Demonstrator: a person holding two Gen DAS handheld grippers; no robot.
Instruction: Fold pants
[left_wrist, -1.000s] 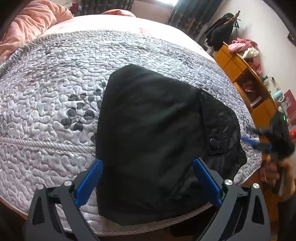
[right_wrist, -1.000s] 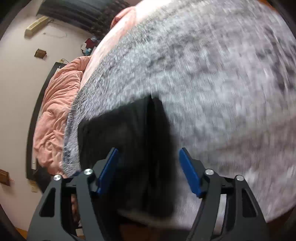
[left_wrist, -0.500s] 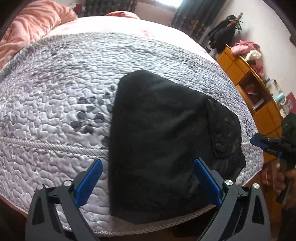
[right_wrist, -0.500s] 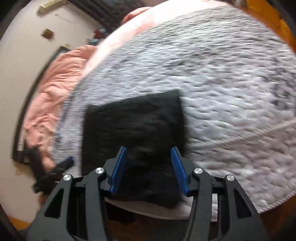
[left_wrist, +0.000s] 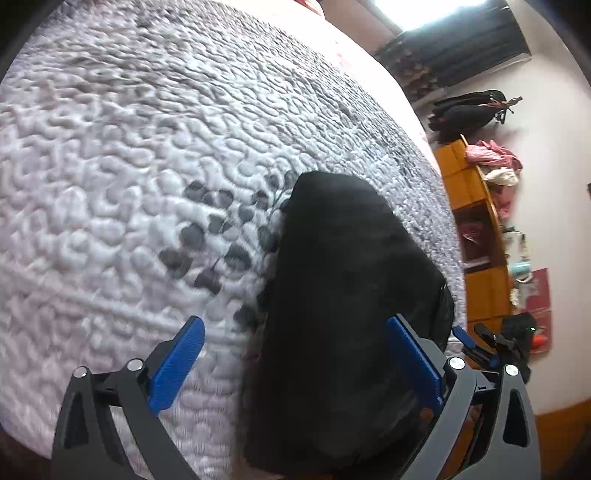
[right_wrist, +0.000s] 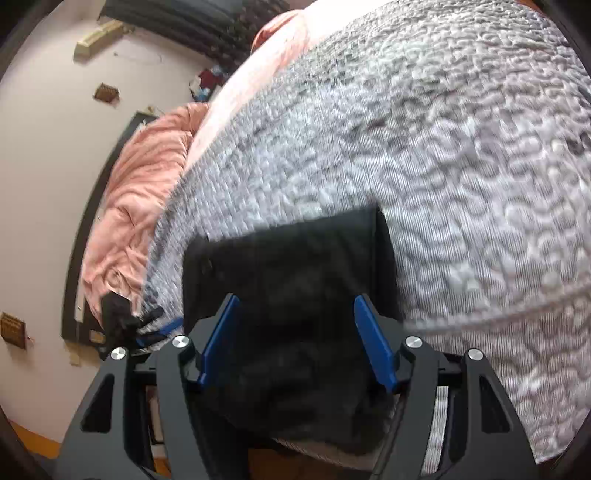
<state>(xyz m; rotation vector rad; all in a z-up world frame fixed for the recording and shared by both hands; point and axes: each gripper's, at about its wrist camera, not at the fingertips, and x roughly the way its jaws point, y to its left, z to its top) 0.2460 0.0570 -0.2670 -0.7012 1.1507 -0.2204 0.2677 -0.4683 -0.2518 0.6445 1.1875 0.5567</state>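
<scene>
The black pants (left_wrist: 340, 314) lie folded into a compact rectangle on the grey quilted bedspread (left_wrist: 147, 166), near the bed's front edge. In the right wrist view the pants (right_wrist: 295, 280) lie just ahead of the fingers. My left gripper (left_wrist: 295, 365) is open and empty, hovering over the near end of the pants. My right gripper (right_wrist: 299, 339) is open and empty, its jaws standing apart above the pants' near edge. The right gripper also shows small at the far right of the left wrist view (left_wrist: 491, 350).
A pink duvet (right_wrist: 140, 199) is bunched at the head of the bed. An orange wooden shelf unit (left_wrist: 480, 236) with clothes on it stands beside the bed. Dark bags (left_wrist: 469, 114) hang on the wall. The left gripper shows small in the right wrist view (right_wrist: 147, 325).
The left gripper has swung left and tilted, so the pants now sit to the right in its view. The right gripper has opened wider and moved in closer over the pants.
</scene>
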